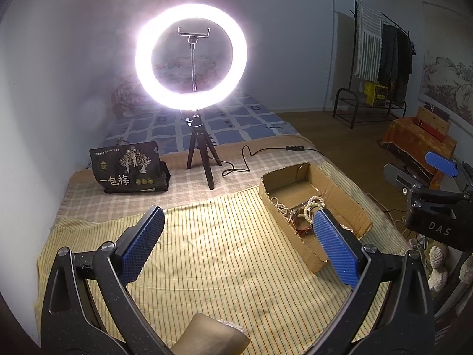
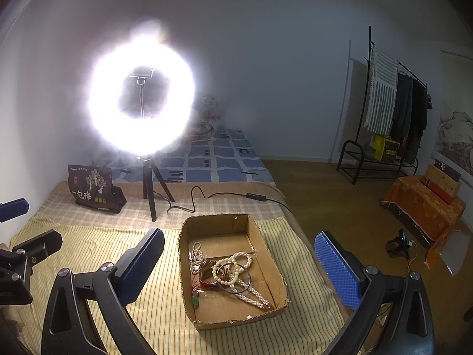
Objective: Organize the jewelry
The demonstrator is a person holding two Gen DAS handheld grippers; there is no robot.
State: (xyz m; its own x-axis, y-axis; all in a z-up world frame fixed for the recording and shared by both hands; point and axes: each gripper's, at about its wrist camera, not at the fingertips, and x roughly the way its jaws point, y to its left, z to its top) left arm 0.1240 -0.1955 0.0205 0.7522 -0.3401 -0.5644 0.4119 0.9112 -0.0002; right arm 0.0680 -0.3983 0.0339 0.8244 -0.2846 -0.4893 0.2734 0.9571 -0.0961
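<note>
A yellow cloth with thin dark stripes (image 2: 124, 269) covers the near part of a low bed-like surface; beyond it lies a beige checked blanket (image 2: 224, 205), and farther back a blue-and-white patchwork sheet (image 2: 218, 159) runs to the pale wall. An open, shallow brown cardboard box (image 2: 267, 248) sits on the striped cloth; inside it lies a tangle of jewelry: cream bead necklaces (image 2: 236, 269), a thin dark metal bangle (image 2: 233, 278) and red-corded pieces with a small green bead (image 2: 195, 298). A glaring white ring light on a short black tripod (image 1: 190, 56) stands on the checked blanket, its black cable (image 1: 266, 151) trailing to the right; a dark printed pouch with white Chinese characters (image 1: 128, 167) stands just left of the tripod. To the right, wooden flooring (image 2: 325, 195) leads to a black metal clothes rack hung with striped and dark garments (image 2: 393, 109), a yellow crate (image 2: 384, 148) on its lower shelf, and an orange-draped low stand (image 2: 425, 207) near a landscape scroll on the wall. The left gripper (image 1: 239, 242) hovers above the striped cloth with blue-padded fingers wide apart, holding nothing, the box just to its right; the right gripper (image 2: 239, 272) hangs over the box, its jaws likewise spread and empty.
</note>
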